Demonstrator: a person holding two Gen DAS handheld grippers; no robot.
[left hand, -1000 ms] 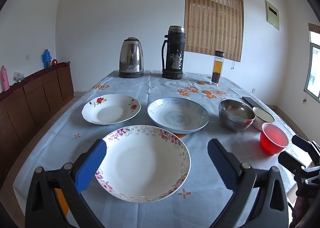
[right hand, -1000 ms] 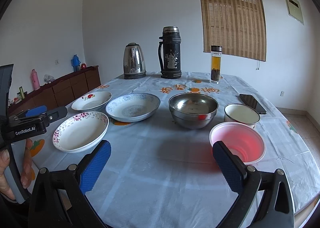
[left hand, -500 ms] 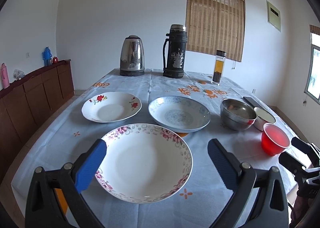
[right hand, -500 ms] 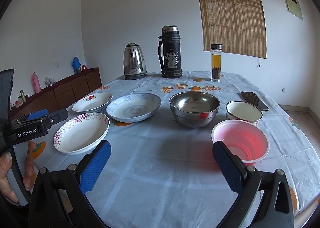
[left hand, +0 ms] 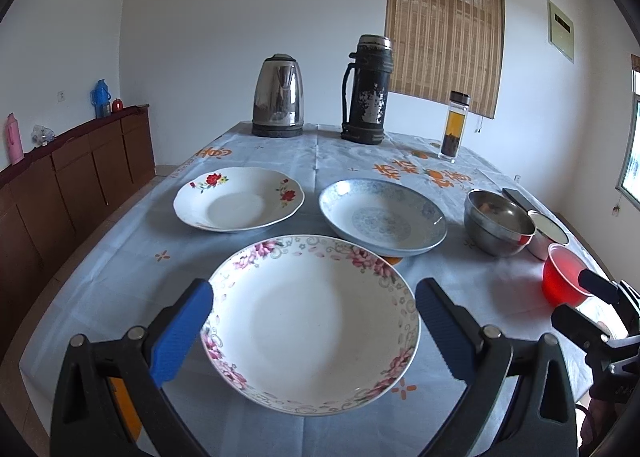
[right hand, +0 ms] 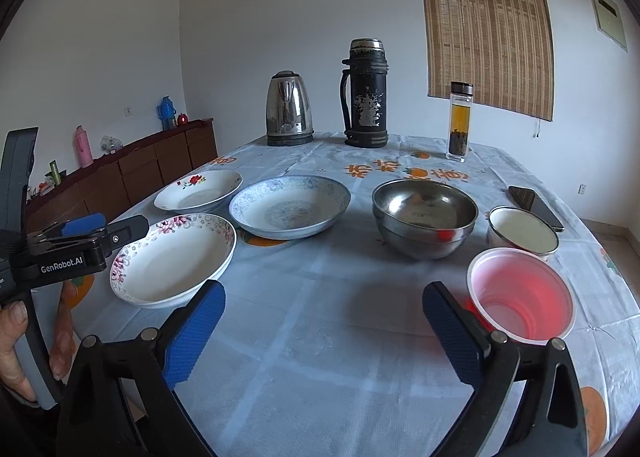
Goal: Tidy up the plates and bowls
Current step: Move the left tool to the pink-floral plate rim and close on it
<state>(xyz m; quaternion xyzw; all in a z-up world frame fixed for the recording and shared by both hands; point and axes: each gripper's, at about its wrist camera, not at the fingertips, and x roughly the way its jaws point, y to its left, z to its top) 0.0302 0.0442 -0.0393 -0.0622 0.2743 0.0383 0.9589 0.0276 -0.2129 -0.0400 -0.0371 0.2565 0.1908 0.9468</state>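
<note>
Jaws of left gripper (left hand: pixel 312 321) gape over pink-flowered plate (left hand: pixel 320 333), untouched.

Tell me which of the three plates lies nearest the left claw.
The pink-flowered plate, right between the open left claw's fingers. The red-flowered plate and the blue-patterned plate lie farther back, side by side.

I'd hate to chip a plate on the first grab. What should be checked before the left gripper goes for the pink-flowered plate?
1. Left gripper open wider than the plate rim: ok.
2. Pink-flowered plate lying free, nothing in it: ok.
3. Plate apart from the blue-patterned plate: cannot tell, rims look very close.
4. Right gripper open, holding nothing, away from the plate: ok.
5. Red cup beside the right gripper's finger: not ok, easily knocked.
</note>
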